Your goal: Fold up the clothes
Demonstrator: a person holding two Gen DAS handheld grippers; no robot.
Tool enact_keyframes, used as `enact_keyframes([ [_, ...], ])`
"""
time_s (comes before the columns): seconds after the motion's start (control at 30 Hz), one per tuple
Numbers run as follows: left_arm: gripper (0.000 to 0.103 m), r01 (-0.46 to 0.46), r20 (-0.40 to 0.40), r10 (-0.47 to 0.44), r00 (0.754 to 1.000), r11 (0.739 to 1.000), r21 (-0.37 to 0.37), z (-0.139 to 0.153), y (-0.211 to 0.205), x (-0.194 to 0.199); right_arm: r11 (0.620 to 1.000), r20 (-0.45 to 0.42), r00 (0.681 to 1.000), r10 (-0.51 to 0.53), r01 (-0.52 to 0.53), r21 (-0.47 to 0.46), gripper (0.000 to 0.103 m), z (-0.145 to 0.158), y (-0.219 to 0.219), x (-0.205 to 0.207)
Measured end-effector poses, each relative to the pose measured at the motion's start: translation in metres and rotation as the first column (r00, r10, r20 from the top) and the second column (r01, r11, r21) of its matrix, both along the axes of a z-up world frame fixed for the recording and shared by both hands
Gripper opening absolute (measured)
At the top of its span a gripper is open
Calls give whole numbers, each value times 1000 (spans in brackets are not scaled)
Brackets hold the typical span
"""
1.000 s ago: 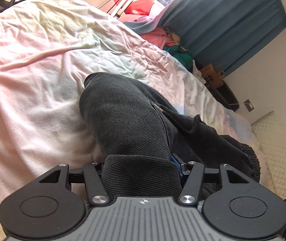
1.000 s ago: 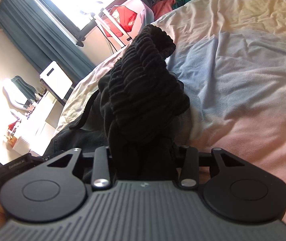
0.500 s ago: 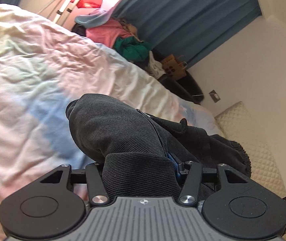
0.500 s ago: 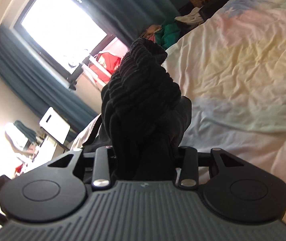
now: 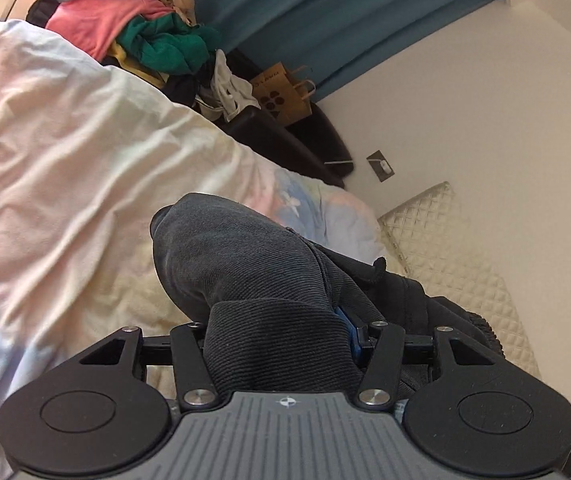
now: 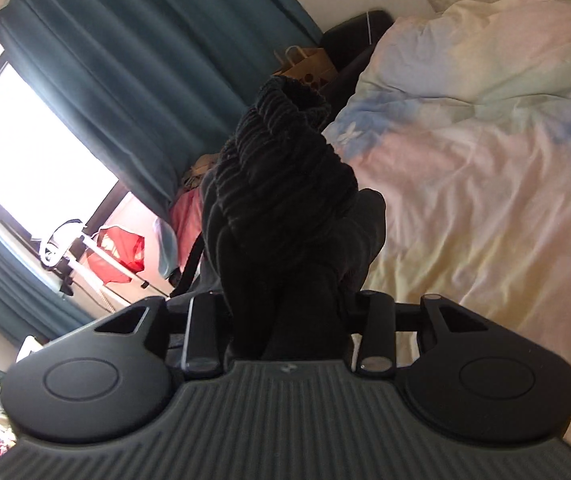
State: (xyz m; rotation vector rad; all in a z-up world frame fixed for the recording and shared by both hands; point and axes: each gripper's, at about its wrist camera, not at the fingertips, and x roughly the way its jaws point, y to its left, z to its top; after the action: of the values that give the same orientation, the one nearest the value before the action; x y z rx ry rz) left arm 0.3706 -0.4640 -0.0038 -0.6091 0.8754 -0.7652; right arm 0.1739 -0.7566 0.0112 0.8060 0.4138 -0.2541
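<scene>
A black corduroy garment [image 5: 245, 276] is bunched up in the left wrist view and fills the jaws of my left gripper [image 5: 281, 336], which is shut on it; the cloth hides the fingertips. In the right wrist view its ribbed elastic waistband [image 6: 285, 168] stands up out of my right gripper [image 6: 285, 320], likewise shut on the cloth. Both ends hang above a bed with a pastel duvet [image 5: 65, 152]. The rest of the garment trails to the right in the left view [image 5: 445, 312].
A heap of pink and green clothes [image 5: 145, 36] lies past the bed's far side, beside a brown paper bag [image 5: 281, 92] and teal curtains [image 6: 133, 64]. A quilted cream headboard [image 5: 457, 248] stands against the white wall. A bright window [image 6: 25, 152] and a drying rack are to the left.
Both grippers have swept sideways over the bed with the garment still gripped. The views have swung toward the headboard, wall socket and paper bag, away from the window side.
</scene>
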Motion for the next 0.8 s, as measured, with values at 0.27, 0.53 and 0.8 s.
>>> enact_keyframes([
  [0.27, 55, 128, 30, -135, 990, 978, 166, -77, -32, 21, 992, -128, 992, -6, 21, 121, 41, -96, -31, 12],
  [0.53, 64, 159, 180, -216, 960, 945, 287, -114, -12, -32, 991, -239, 970, 44, -11, 137, 49, -155, -14, -16],
  [0.8, 84, 48, 273, -177, 946, 906, 420, -45, 9, -72, 996, -361, 933, -1, 33, 83, 53, -95, -3, -40],
])
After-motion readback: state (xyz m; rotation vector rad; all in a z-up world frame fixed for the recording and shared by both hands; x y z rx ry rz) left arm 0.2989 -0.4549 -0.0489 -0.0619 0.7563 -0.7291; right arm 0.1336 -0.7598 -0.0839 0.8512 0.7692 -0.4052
